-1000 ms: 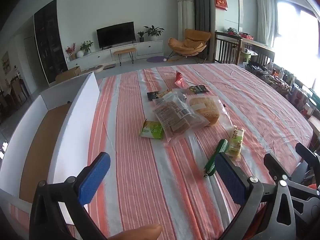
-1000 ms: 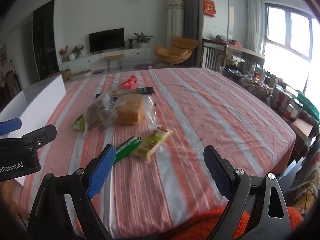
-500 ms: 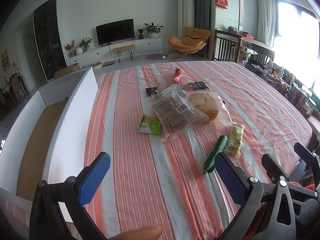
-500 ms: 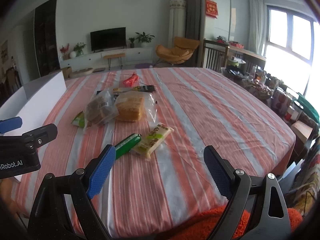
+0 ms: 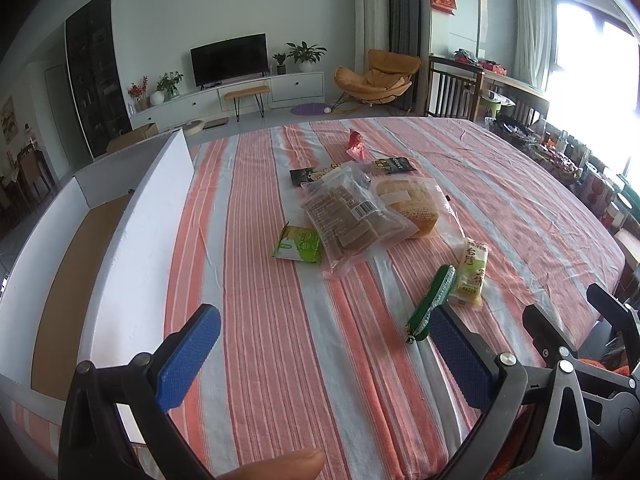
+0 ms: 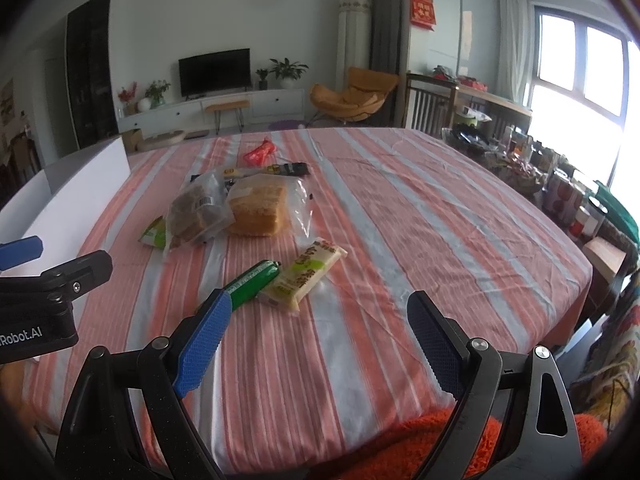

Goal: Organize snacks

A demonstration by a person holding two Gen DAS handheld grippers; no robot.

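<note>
Striped table [image 5: 280, 340] under scattered snack packets [image 5: 352, 220]

The right gripper [image 6: 320, 346] is held above the near edge of the tabletop [image 6: 420, 216], which is covered by a red-and-white striped cloth; its blue-padded jaws are spread wide with nothing between them. Just beyond the left jaw, a green stick snack [image 6: 252, 283] is seen touching a pale yellow packet [image 6: 306, 273]. Farther back, a bag of brown biscuits [image 6: 198, 210] is leaned against a bagged yellow loaf [image 6: 260, 208], with a green packet [image 6: 154, 234] tucked at its left. A red wrapper [image 6: 261, 152] lies at the far side. The left gripper [image 6: 24, 256] is visible at the left edge, beside a white box [image 6: 80, 188].
</note>
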